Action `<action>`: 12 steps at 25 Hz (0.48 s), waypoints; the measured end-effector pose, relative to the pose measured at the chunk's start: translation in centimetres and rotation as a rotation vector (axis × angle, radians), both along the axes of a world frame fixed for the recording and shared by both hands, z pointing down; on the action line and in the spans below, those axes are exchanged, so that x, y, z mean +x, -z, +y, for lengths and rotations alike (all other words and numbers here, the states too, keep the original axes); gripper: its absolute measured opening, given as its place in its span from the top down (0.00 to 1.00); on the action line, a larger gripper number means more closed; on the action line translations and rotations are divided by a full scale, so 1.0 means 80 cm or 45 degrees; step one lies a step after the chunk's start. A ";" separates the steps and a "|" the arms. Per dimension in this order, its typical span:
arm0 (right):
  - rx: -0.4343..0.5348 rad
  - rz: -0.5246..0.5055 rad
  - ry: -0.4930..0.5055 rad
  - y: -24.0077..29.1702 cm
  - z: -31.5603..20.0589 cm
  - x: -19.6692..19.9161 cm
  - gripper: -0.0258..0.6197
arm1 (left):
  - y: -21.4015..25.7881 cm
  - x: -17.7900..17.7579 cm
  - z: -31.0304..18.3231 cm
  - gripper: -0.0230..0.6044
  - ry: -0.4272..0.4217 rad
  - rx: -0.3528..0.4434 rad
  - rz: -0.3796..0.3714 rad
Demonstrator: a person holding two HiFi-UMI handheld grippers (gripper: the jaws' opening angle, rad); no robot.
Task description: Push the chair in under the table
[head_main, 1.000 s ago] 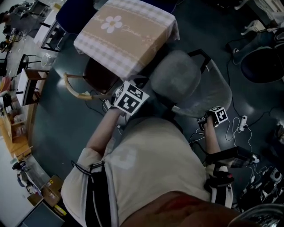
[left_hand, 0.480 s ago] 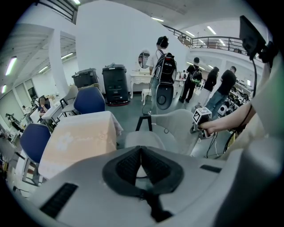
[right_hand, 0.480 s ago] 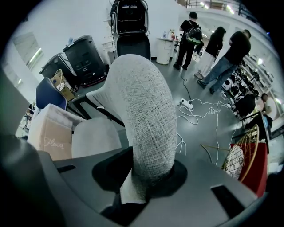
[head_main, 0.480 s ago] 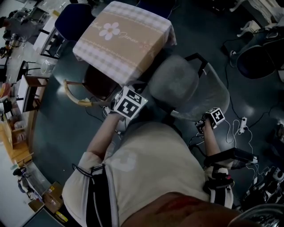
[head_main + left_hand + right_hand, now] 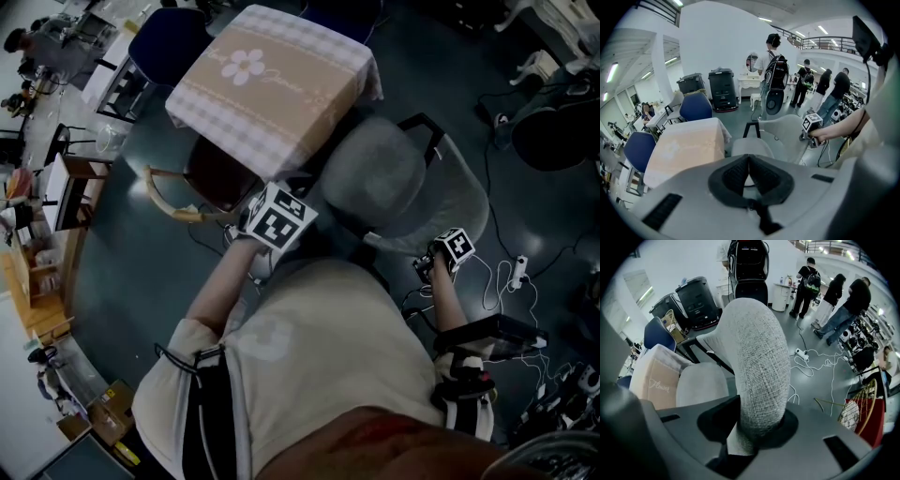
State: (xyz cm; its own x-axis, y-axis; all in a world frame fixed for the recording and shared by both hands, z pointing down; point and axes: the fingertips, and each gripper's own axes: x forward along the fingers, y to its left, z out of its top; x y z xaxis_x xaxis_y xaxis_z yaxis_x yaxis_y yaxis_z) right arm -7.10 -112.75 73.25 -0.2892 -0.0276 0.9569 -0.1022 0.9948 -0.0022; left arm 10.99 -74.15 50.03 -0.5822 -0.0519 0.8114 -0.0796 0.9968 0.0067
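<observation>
A grey office chair, seat [image 5: 375, 178] and curved backrest [image 5: 459, 202], stands at the near corner of a table [image 5: 272, 80] covered with a beige flowered cloth. My right gripper [image 5: 757, 427] is shut on the top edge of the mesh backrest [image 5: 754, 348]; in the head view it [image 5: 441, 260] sits at the backrest's near right end. My left gripper [image 5: 749, 161] is shut with nothing between its pads. It hovers at the chair's left side and looks over the seat [image 5: 750, 146] toward the table [image 5: 686, 145].
A wooden chair with a curved back [image 5: 202, 178] stands under the table's left side. A blue chair [image 5: 164, 42] is beyond the table. A power strip and white cables [image 5: 514, 274] lie on the floor at the right. Several people [image 5: 776, 65] stand further off.
The head view has shifted slightly. The chair, the table and both grippers keep the same places relative to each other.
</observation>
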 end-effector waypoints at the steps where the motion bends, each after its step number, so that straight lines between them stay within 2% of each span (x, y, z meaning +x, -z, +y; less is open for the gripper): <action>1: 0.001 0.000 0.008 0.000 0.001 0.000 0.80 | 0.000 0.002 0.001 0.95 0.007 -0.001 -0.001; 12: 0.026 0.012 0.055 -0.001 0.010 0.000 0.79 | 0.001 0.010 0.008 0.95 0.031 -0.009 -0.011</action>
State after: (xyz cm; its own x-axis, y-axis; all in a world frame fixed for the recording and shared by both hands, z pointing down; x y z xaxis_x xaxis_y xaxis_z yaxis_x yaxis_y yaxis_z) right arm -7.12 -111.98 73.32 -0.2816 -0.0352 0.9589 -0.0593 0.9981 0.0192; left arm 11.80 -73.49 49.95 -0.5904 -0.0322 0.8065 -0.0556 0.9985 -0.0008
